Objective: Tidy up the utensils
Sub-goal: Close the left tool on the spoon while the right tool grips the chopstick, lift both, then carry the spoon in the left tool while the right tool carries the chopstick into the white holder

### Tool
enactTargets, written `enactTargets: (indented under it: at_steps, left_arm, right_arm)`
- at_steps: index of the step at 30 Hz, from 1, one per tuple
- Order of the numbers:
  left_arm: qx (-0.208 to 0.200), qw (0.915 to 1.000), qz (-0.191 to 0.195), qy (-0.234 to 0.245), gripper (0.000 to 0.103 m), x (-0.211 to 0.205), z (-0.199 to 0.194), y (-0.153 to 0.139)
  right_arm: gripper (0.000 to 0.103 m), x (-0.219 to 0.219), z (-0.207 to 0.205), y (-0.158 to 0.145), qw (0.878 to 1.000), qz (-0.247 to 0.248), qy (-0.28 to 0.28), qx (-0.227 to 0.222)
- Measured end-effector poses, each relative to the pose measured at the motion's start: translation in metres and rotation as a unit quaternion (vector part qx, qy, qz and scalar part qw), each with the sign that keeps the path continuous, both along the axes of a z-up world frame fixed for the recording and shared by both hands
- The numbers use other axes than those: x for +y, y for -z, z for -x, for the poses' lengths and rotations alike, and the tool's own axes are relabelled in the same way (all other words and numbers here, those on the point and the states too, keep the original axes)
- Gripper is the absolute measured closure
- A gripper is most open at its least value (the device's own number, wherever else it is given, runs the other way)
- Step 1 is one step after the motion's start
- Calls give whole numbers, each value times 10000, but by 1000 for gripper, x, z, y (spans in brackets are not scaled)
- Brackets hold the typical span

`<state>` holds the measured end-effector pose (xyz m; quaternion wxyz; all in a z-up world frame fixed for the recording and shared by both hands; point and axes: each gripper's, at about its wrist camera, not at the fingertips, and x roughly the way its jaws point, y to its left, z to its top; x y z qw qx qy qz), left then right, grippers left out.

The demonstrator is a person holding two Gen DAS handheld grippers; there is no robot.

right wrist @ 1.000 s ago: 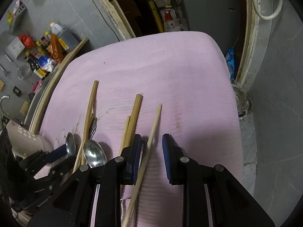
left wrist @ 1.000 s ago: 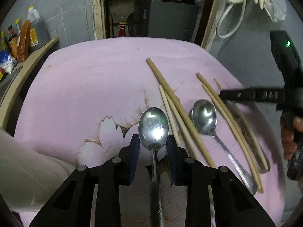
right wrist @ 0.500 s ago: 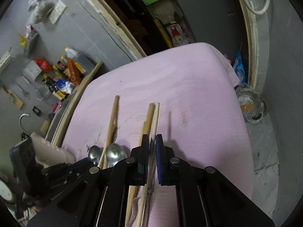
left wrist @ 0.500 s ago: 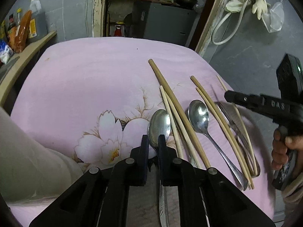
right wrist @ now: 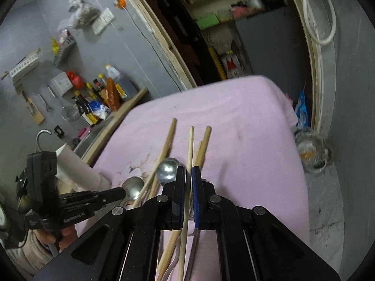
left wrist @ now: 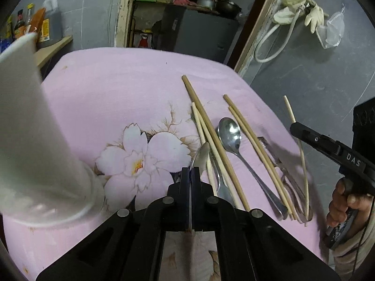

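My left gripper (left wrist: 190,171) is shut on a metal spoon (left wrist: 200,157), its bowl turned on edge just above the pink cloth (left wrist: 117,98). My right gripper (right wrist: 188,175) is shut on a thin pale chopstick (right wrist: 190,145), lifted off the cloth; it also shows in the left wrist view (left wrist: 290,112). A second spoon (left wrist: 230,133) and several wooden chopsticks (left wrist: 206,121) lie on the cloth between the grippers. A tall white holder (left wrist: 25,126) stands at the left, close to my left gripper.
A flat metal utensil (left wrist: 279,161) lies by the cloth's right edge. Bottles (right wrist: 98,98) line a wooden shelf at the back left. A glass jar (right wrist: 311,154) sits on the floor at right. A doorway and dark cabinet are behind the table.
Both grippers closed, the left on the spoon, the right on the thin chopstick. Both then lifted; the spoon turned on edge and the white holder came nearer in the left view.
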<state>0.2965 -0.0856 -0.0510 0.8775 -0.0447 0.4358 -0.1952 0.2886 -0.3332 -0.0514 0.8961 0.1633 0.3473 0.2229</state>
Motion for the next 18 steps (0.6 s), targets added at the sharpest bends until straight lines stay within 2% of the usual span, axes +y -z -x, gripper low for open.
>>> enactTargets:
  at_steps: [6, 11, 18]
  left_arm:
    - [-934, 9956, 78, -65, 103, 0, 39, -21]
    - [-1567, 9864, 435, -255, 103, 9, 66, -36]
    - [-2078, 9710, 1048, -546, 103, 35, 85, -63]
  right_arm:
    - [100, 13, 35, -19, 9958, 110, 106, -907]
    - [100, 23, 57, -38, 9867, 1, 230, -1607]
    - [101, 46, 79, -68, 9712, 181, 298, -2358]
